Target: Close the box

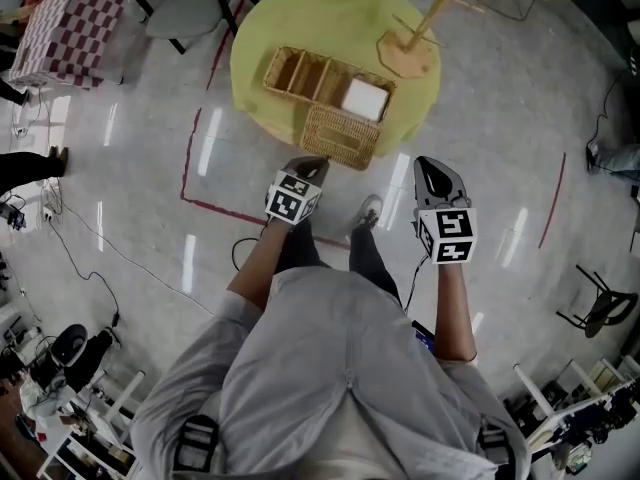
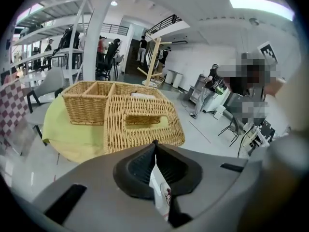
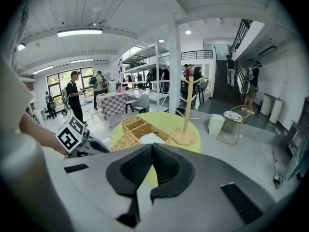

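Left gripper (image 2: 154, 144): jaws pressing together, gripping nothing, hovering near the wicker box (image 2: 91, 100). Right gripper (image 3: 152, 146): jaws likewise meeting, carrying nothing. The box is sitting on the round yellow table (image 1: 270, 18), its woven lid (image 1: 342, 136) lying open toward the person.

One wicker box (image 1: 340, 133), one wooden rack (image 1: 408, 53), one round yellow table (image 1: 300, 18).
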Motion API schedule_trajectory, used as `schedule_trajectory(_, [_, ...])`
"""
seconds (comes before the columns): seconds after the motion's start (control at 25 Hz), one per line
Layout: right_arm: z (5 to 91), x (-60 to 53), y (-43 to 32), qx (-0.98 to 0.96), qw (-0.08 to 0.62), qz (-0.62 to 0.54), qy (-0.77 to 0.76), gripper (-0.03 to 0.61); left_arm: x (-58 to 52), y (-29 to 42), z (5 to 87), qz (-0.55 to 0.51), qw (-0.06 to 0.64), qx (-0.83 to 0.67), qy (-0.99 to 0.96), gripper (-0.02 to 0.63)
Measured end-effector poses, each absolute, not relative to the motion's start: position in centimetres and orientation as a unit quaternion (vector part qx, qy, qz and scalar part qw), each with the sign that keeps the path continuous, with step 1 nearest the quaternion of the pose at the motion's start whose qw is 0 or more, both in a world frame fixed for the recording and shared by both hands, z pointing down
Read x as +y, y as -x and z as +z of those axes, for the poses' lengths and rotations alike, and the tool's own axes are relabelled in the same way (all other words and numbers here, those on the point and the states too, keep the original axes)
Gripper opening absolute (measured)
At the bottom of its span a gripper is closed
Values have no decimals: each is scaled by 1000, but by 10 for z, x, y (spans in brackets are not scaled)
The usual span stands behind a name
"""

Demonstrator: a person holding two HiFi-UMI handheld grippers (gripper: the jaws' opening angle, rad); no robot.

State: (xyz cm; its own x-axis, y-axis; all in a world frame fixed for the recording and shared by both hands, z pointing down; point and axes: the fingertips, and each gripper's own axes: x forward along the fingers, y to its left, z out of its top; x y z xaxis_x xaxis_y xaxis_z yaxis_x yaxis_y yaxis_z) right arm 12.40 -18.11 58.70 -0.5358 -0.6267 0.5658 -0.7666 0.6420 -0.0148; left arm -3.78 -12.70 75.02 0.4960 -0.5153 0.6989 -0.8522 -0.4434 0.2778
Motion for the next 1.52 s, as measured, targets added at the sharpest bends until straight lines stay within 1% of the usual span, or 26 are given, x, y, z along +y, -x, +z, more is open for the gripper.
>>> schedule_trajectory(0.32, [542,-203,-108,-876,231,102,-411,23,-139,34,674,249,246,-406,-844,34])
schedule_trajectory(0.56, [518,-212,-100,-880,215,86,-415,23,-165,46,610,218,187,-426,-858,34])
schedule_trajectory(0.92, [506,-232,-109,-869,211,83,-440,23,-236,43,569,232,142,-420,-866,34])
schedule_trajectory(1.12, [506,-246,-123,-860,213,88,-456,23,-276,38,573,253,144,-406,-866,34])
schedule_trajectory(1.52, [520,-278,-127,-845,224,108,-473,23,-352,32,620,275,203,-394,-853,34])
